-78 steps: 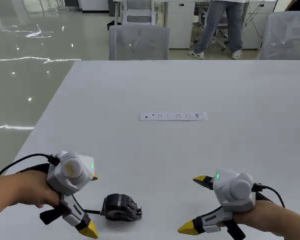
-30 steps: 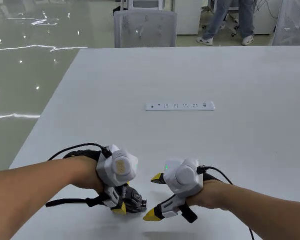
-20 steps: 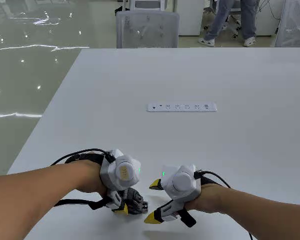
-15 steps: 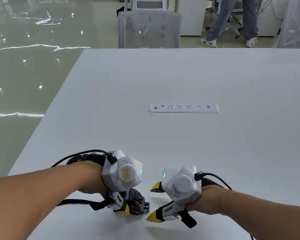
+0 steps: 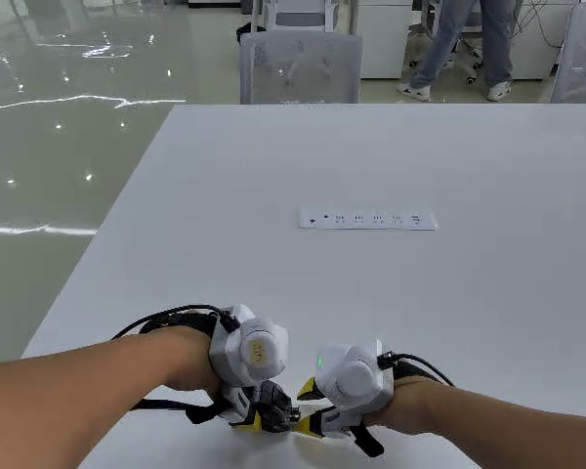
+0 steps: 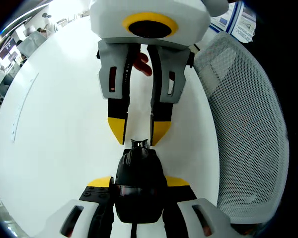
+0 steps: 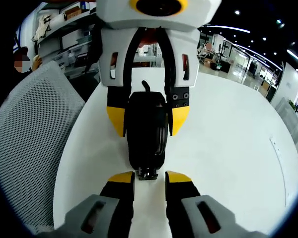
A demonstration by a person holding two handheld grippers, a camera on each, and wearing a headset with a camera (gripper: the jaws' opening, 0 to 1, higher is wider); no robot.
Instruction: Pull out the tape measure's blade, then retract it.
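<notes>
Black-cased tape measure [image 5: 274, 404] is sitting at the 6 o'clock edge of the table [image 5: 371, 147], with the left gripper [image 6: 138, 181] clamping its jaws on both sides of the case. The right gripper [image 7: 150, 178] is flanking the blade hook [image 7: 149, 173] at the case's 12 o'clock end in the left gripper view. Whether its narrow-set jaws are actually pinching the hook cannot be told.

White yellow-tipped left tongs [image 5: 263, 419], right tongs [image 5: 304, 409]
</notes>
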